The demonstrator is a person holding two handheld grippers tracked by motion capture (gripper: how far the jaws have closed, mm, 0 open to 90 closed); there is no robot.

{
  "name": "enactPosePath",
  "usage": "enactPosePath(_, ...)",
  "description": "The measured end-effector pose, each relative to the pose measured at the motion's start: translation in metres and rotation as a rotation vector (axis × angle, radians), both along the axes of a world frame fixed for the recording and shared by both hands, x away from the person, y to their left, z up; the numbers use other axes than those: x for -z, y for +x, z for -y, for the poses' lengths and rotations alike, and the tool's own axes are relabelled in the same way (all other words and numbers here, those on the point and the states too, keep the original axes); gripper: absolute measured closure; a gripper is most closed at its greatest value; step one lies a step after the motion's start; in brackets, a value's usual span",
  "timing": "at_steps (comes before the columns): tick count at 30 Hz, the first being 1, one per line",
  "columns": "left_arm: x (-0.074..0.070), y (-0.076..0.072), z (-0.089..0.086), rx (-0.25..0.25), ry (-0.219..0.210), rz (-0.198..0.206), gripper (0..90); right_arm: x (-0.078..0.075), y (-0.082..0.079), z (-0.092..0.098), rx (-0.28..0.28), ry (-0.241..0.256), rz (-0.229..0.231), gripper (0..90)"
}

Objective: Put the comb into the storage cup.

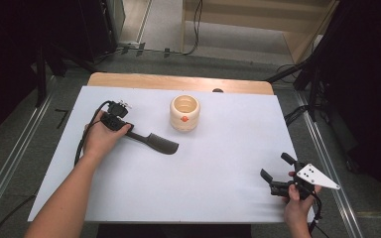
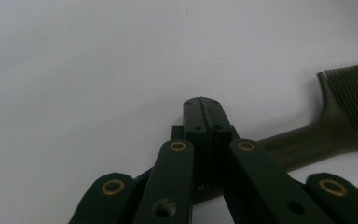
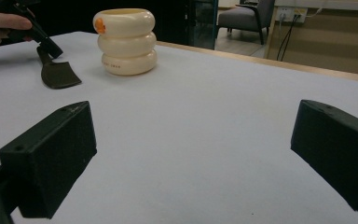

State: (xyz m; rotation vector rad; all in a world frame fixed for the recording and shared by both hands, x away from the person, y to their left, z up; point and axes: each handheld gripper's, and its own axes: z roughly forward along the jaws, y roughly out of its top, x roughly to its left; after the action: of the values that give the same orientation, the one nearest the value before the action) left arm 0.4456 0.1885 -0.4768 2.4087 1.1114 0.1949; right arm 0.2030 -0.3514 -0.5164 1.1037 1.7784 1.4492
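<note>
A dark comb (image 1: 161, 144) lies flat on the white table sheet (image 1: 218, 148), left of centre. My left gripper (image 1: 123, 128) rests over the comb's handle end. In the left gripper view its jaws (image 2: 200, 100) are shut tight together, and the comb handle (image 2: 303, 142) runs crosswise beneath them, not between them. A cream ribbed cup (image 1: 184, 113) with an orange mark stands upright behind the comb. My right gripper (image 1: 276, 166) hovers open near the front right corner, nothing between its jaws (image 3: 193, 154). From there the cup (image 3: 125, 42) and comb (image 3: 58, 74) lie far off.
The wooden table edge (image 1: 178, 82) shows beyond the sheet at the back. Black stands and cables (image 1: 307, 84) flank the table on the floor. Open sheet lies between the cup and my right gripper.
</note>
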Motion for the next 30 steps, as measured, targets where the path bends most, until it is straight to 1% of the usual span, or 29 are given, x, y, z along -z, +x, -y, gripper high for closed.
enactPosePath(1,0.0,-0.002,0.001,0.007,-0.004,-0.016,90.0,0.0,0.0,0.001,0.0,0.0,-0.001,0.0)
enactPosePath(2,0.001,-0.003,0.002,0.015,0.013,-0.017,90.0,0.0,0.001,0.001,0.005,0.007,-0.003,0.0)
enactPosePath(7,0.0,-0.005,0.003,0.024,0.018,-0.028,90.0,0.0,0.0,0.001,0.003,0.01,-0.002,0.0)
enactPosePath(12,-0.001,-0.006,0.002,0.039,0.027,-0.054,90.0,0.0,0.0,0.001,0.0,0.005,0.002,0.0)
enactPosePath(15,-0.001,-0.007,0.001,0.046,0.021,-0.066,90.0,0.0,0.0,0.0,0.001,0.001,-0.001,0.0)
enactPosePath(18,-0.001,-0.009,0.001,0.053,0.017,-0.068,90.0,0.0,0.0,-0.001,0.0,-0.005,-0.001,0.0)
enactPosePath(20,-0.001,-0.01,0.001,0.062,0.023,-0.063,90.0,0.0,0.001,-0.001,0.003,-0.009,-0.004,0.0)
enactPosePath(24,-0.001,-0.011,0.0,0.074,0.022,-0.07,90.0,0.0,0.0,-0.001,0.004,-0.007,-0.001,0.0)
enactPosePath(25,-0.002,-0.011,0.0,0.079,0.027,-0.072,90.0,0.0,0.0,-0.001,0.004,-0.009,0.0,0.0)
enactPosePath(27,-0.002,-0.012,0.0,0.087,0.031,-0.063,90.0,0.0,0.0,-0.001,0.003,-0.011,0.001,0.0)
enactPosePath(29,-0.004,-0.014,0.0,0.106,0.035,-0.027,90.0,0.0,0.001,-0.001,0.008,-0.014,-0.001,0.0)
enactPosePath(30,-0.008,-0.016,-0.001,0.116,0.024,0.016,80.6,0.0,0.001,-0.002,0.012,-0.015,-0.007,0.0)
